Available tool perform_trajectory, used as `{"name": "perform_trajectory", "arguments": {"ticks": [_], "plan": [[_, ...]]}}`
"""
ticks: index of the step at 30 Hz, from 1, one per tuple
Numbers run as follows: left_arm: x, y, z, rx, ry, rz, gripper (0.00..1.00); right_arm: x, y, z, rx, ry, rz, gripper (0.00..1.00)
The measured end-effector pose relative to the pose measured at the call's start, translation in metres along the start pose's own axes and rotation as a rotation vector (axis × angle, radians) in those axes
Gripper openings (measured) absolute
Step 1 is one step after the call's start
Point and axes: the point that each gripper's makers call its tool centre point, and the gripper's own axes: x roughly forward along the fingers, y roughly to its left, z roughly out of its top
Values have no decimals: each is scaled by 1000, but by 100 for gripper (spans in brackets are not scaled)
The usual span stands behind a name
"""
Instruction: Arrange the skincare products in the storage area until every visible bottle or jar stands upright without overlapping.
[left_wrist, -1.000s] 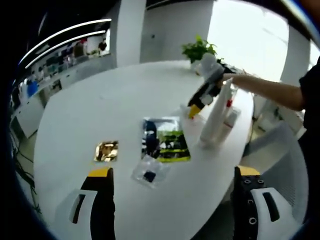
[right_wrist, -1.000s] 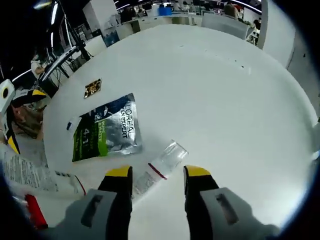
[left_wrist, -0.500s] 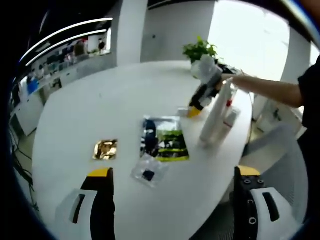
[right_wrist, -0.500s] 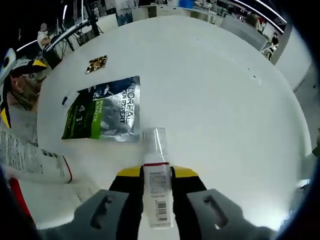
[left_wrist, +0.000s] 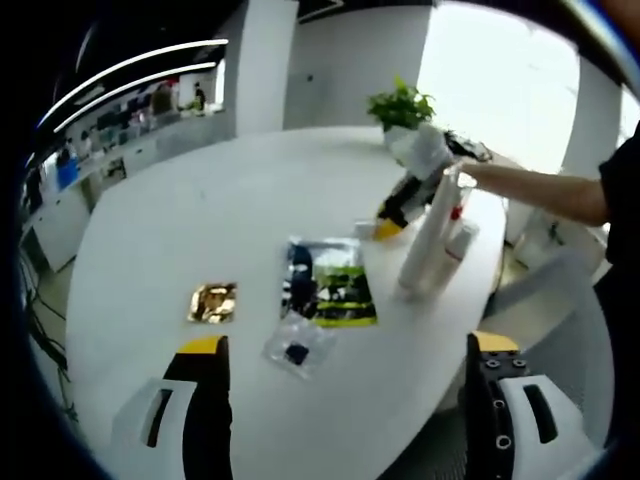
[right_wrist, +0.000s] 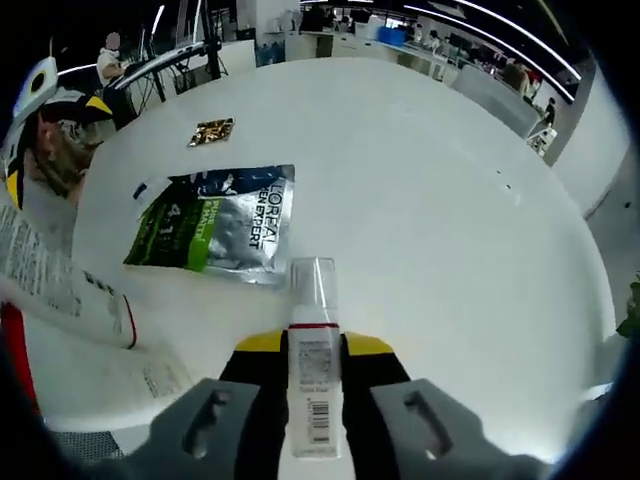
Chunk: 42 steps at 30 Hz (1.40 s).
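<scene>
**Right gripper has the small bottle, stand it up next**

Right now your right gripper (right_wrist: 314, 352) is clamped on the small clear-capped bottle (right_wrist: 314, 345). The jaws pinch its white labelled body, and the cap points away from you over the white table (right_wrist: 450, 180). From the left gripper view, the right gripper (left_wrist: 392, 222) sits at the far right of the table, just beside the tall white tube (left_wrist: 428, 238), which stands upright. The bottle itself is too small to make out there.

Your left gripper (left_wrist: 345, 350) is idle, jaws wide apart with nothing between them, hanging over the near edge of the table.

Also on the table are the silver-green sachet (right_wrist: 220, 227) lying flat, just beyond the bottle's cap; a small gold packet (right_wrist: 211, 131) farther off to the left; and a clear pouch (left_wrist: 298, 345) near your left gripper. A second tube with a red cap (left_wrist: 462, 236) stands behind the tall one.

My read is that you're mid-pick, with the bottle held roughly level and not yet stood up.

The next move calls for:
- rotating the wrist so the cap points up
- picking a bare patch clear of the sachet and the tubes
- setting the base flat before you let go; it's narrow, so it will probably tip if released tilted
</scene>
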Motion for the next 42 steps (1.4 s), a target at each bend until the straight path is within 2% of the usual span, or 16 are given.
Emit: {"name": "perform_trajectory", "arguments": {"ticks": [4, 8, 11, 15, 18, 26, 28, 42], "plan": [[-4, -1, 2, 5, -8, 3, 95, -11, -4, 11, 55, -61, -14, 18], [-6, -3, 4, 14, -11, 6, 95, -26, -13, 23, 66, -123, -62, 18], [-8, -4, 7, 17, -17, 7, 95, -39, -14, 33, 74, -162, -65, 18], [-9, -7, 10, 24, -25, 7, 95, -55, -11, 41, 55, -182, -75, 18], [-12, -10, 12, 32, -32, 8, 95, -67, -9, 49, 62, -214, -79, 18], [-19, -16, 17, 47, -53, 11, 95, -104, -1, 71, 17, -291, -108, 18], [-22, -18, 17, 47, -60, 14, 95, -106, -6, 76, 16, -305, -107, 18], [-38, -31, 19, 65, -91, 23, 95, -149, 11, 99, -15, -414, -118, 18]]}}
